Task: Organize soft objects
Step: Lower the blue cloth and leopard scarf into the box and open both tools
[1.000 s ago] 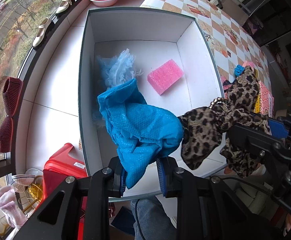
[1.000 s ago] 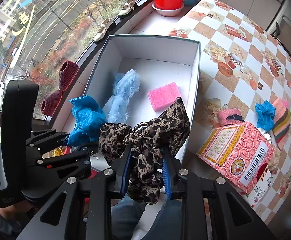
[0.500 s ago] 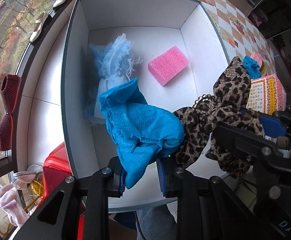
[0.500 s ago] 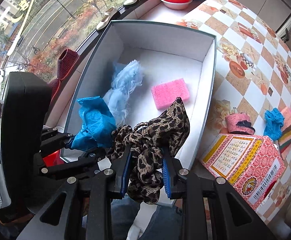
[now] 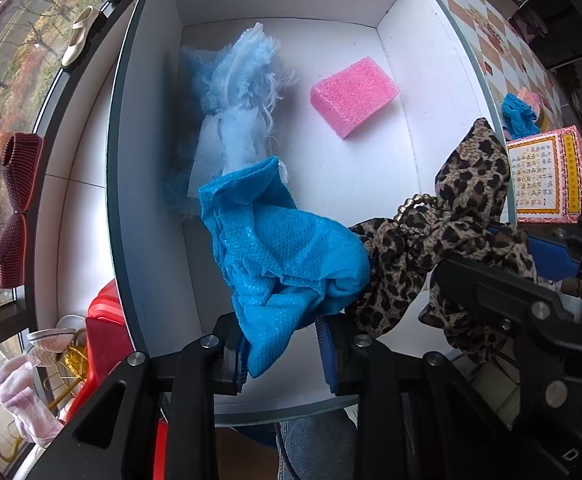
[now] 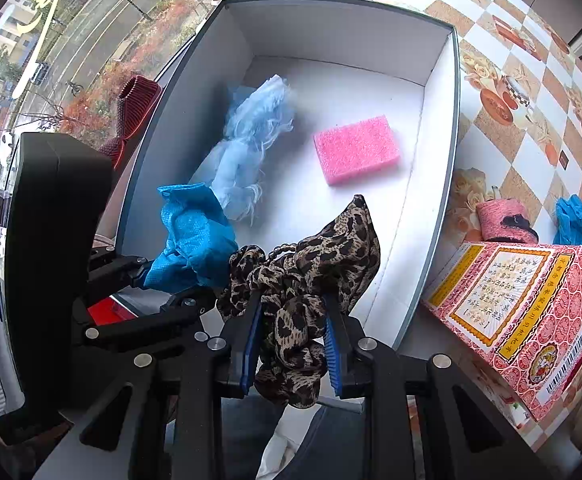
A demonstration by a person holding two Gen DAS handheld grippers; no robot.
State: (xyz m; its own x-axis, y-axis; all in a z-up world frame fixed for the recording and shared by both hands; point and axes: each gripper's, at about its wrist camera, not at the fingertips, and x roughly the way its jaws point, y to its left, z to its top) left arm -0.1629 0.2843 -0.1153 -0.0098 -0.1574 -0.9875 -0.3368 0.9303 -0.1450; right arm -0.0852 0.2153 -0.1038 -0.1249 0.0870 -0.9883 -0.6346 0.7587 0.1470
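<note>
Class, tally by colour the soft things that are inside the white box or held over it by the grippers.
Light blue: 1, fluffy cloth
Bright blue: 1, mesh cloth
Pink: 1, sponge
Leopard print: 1, scrunchie
Total: 4

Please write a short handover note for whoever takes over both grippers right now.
Left gripper: jaws just been opening, bright blue cloth still between them, over the white box.
Right gripper: shut on the leopard scrunchie, also over the box.
Done: light blue fluffy piece and pink sponge lie inside.
Left: drop both items; another blue cloth and pink roll wait on the table.
</note>
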